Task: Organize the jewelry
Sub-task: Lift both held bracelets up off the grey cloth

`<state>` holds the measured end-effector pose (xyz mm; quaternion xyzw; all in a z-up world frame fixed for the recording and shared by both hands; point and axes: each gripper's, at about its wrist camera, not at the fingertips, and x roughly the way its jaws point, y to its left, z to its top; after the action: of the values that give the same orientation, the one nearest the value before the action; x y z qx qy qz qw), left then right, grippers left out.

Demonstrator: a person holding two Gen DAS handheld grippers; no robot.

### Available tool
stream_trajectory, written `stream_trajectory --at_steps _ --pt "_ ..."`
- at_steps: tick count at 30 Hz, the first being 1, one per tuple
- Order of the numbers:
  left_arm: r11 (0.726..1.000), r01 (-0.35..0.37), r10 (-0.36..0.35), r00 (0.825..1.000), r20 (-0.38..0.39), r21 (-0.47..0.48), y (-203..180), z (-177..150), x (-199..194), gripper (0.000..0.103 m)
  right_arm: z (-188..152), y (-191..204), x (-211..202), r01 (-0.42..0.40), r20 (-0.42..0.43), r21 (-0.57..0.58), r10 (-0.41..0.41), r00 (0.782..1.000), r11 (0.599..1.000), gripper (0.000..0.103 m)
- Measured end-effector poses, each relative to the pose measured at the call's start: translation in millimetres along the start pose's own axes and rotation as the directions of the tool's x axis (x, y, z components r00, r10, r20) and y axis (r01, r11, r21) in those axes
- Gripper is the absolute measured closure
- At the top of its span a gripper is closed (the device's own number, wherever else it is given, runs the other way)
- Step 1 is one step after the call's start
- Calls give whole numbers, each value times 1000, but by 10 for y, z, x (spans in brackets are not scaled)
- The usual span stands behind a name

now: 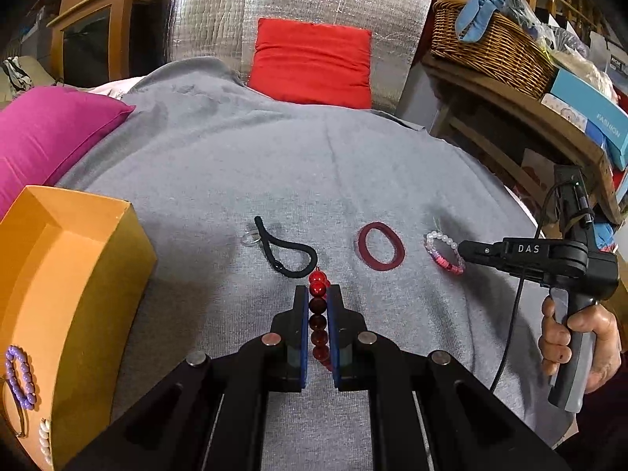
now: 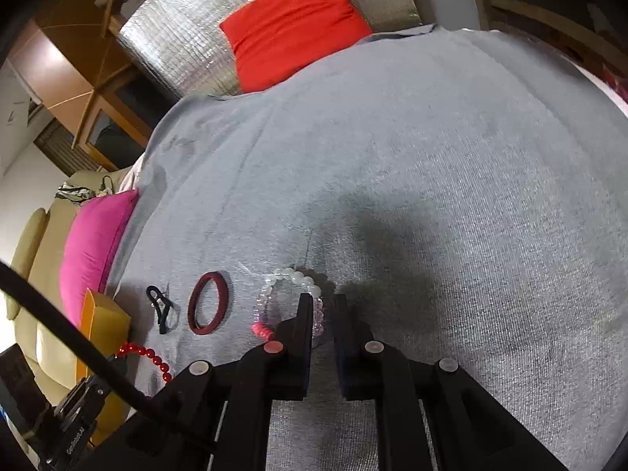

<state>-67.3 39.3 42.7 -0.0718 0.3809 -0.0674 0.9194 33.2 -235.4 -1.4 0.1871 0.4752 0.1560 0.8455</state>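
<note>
My left gripper (image 1: 318,294) is shut on a red bead bracelet (image 1: 318,316), which also shows in the right wrist view (image 2: 151,355). On the grey cloth (image 1: 235,165) lie a black hair tie (image 1: 288,251), a small silver ring (image 1: 250,238), a maroon hair band (image 1: 380,246) and a white-and-pink bead bracelet (image 1: 445,251). My right gripper (image 2: 322,299) has its fingers closed around the near side of that bracelet (image 2: 290,276). An orange box (image 1: 66,274) at the left holds a purple bead bracelet (image 1: 19,376).
A magenta cushion (image 1: 51,129) lies behind the box and a red cushion (image 1: 314,61) at the far edge. A wooden shelf with a wicker basket (image 1: 494,43) stands at the right.
</note>
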Motion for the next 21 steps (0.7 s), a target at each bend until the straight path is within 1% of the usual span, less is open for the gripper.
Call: stream_trajectory --at_steps 4,9,10,11,12,13,16,21 --pt "1000 3 -3 1000 -9 7 -10 -2 32 94 -3 49 50 40 15 -38 -39 999 998 87" --pt "1000 2 -1 1000 -29 19 -22 -16 85 93 -31 204 106 68 34 -120 -64 997 990 87" --pt "1000 2 -1 1000 -31 19 -21 -18 91 93 -36 232 111 71 36 -139 -66 997 988 88" --pt "1000 1 -1 999 -32 19 -22 -20 95 93 -42 263 114 75 39 -160 -69 997 984 93" --pt "1000 -1 1 999 -33 20 -22 -21 97 93 -51 276 118 75 39 -168 -69 997 983 94" --pt "1000 -2 2 999 -33 20 -23 -23 97 93 -64 280 118 74 39 -175 -68 997 982 94" --pt "1000 -1 1 1000 -27 25 -36 -20 82 93 -68 271 104 67 45 -167 -60 997 984 95" --pt "999 -10 10 1000 -1 37 -66 -15 11 94 -49 243 9 18 55 -128 -11 998 992 95"
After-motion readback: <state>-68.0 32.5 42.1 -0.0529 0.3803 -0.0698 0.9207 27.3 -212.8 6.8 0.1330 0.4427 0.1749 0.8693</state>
